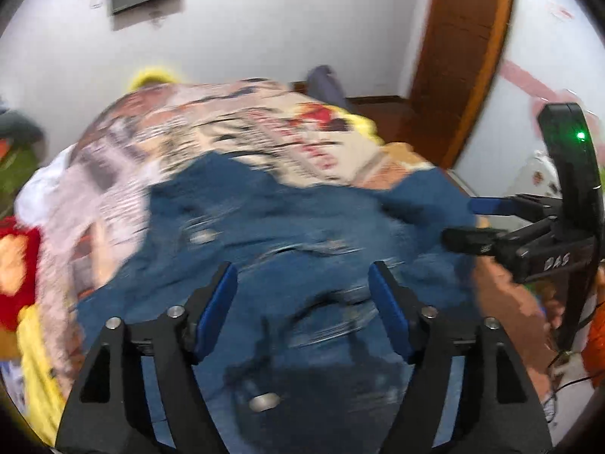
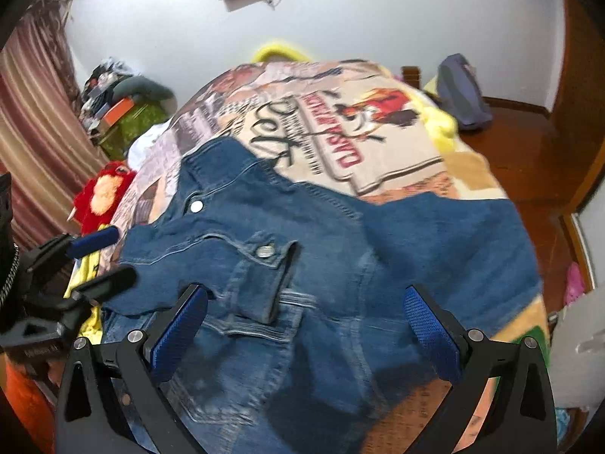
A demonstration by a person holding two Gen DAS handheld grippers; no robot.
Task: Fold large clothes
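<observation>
A blue denim jacket [image 2: 332, 249] with metal snap buttons lies spread and rumpled on a bed with a printed blanket [image 2: 340, 121]. It also shows, blurred, in the left wrist view [image 1: 287, 227]. My left gripper [image 1: 302, 310] is open and empty, hovering over the jacket's near part. My right gripper [image 2: 306, 325] is open and empty above the jacket near a flap pocket [image 2: 264, 265]. Each gripper appears in the other's view: the right one [image 1: 469, 223] at the jacket's right edge, the left one [image 2: 102, 257] at its left edge, both with jaws apart.
A red and orange plush toy [image 2: 102, 193] lies at the bed's left side. A cluttered green-covered stand [image 2: 124, 113] is by the striped curtain [image 2: 34, 121]. A grey bag [image 2: 461, 90] sits on the wooden floor [image 2: 529, 143] beyond the bed. A wooden door frame [image 1: 465, 49] stands at right.
</observation>
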